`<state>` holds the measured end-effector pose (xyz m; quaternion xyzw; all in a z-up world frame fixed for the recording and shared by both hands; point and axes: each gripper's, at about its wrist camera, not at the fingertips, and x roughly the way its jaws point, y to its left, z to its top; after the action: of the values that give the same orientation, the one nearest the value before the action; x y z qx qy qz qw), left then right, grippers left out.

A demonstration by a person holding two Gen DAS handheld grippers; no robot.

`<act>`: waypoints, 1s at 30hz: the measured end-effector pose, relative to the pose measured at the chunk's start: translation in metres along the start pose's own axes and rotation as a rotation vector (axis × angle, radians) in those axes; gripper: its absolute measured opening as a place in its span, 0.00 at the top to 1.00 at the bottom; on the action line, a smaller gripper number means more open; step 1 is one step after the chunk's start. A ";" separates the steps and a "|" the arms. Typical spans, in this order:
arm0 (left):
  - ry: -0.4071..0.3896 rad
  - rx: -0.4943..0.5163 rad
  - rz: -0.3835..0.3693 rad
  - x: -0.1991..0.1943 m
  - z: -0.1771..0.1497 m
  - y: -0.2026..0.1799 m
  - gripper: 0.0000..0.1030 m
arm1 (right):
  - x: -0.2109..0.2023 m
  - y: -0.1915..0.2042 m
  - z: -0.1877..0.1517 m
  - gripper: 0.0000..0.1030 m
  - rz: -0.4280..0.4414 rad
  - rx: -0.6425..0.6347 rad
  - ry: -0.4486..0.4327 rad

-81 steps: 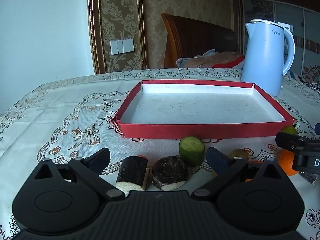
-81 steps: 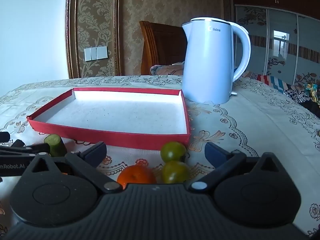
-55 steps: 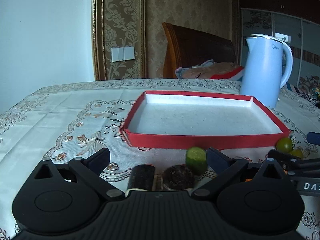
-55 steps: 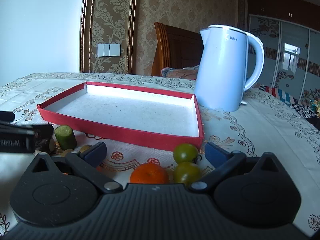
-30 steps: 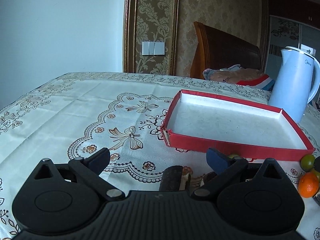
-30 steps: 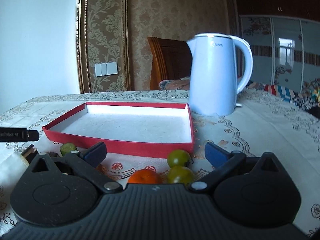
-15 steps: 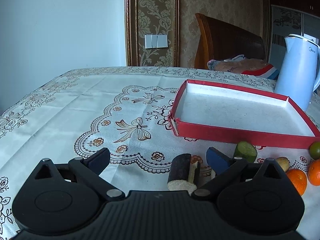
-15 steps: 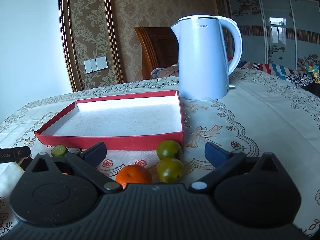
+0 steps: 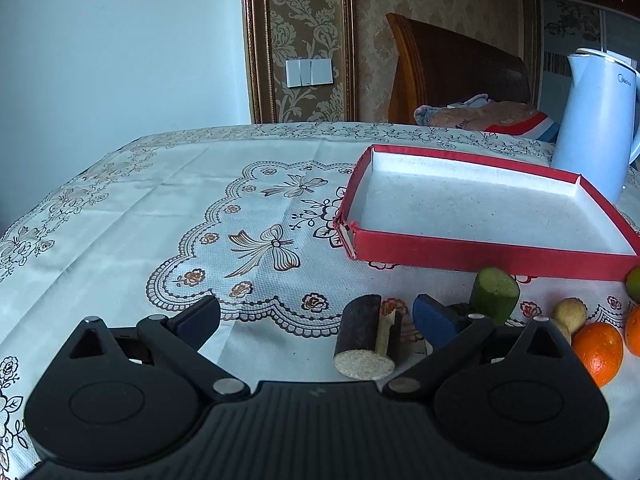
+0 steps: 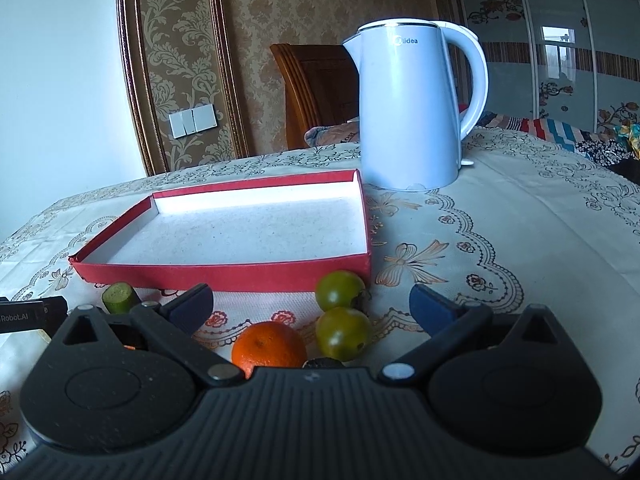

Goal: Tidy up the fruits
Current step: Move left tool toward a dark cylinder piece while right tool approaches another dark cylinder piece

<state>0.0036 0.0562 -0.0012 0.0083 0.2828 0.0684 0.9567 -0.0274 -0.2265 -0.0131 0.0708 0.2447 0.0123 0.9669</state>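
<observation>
Fruit, loose, all on the table in front of the red tray; none inside it.
- Orange: between the spread fingers of the right claw, touching neither.
- Green tomatoes, two: one just beside the orange, the other behind it, close to the tray's near corner.
- Cut cucumber end: just before the tray's front wall.
- Dark cut cylinder, pale face: between the fingers of the left claw, nearer the right finger; kind of produce not clear.
- Small brownish piece: beside a second orange.

Claws: both released, empty, low over the table.
Tray: white floor bare. White kettle stands behind it.

Step in hand, judged: the first pick, nothing yet gripped. Next move calls for centring a claw on one piece, clenching gently on the round fruit, then lifting over the tray wall.
</observation>
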 end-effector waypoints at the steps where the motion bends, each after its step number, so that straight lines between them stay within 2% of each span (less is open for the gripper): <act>1: -0.001 0.001 0.001 0.000 0.000 0.000 0.00 | 0.000 0.000 0.000 0.00 -0.002 -0.002 0.002; 30: 0.038 0.038 0.016 0.007 -0.002 -0.006 0.00 | -0.001 -0.002 0.000 0.00 0.000 0.004 0.003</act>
<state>0.0094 0.0513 -0.0066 0.0274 0.3022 0.0709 0.9502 -0.0284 -0.2281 -0.0129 0.0725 0.2463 0.0119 0.9664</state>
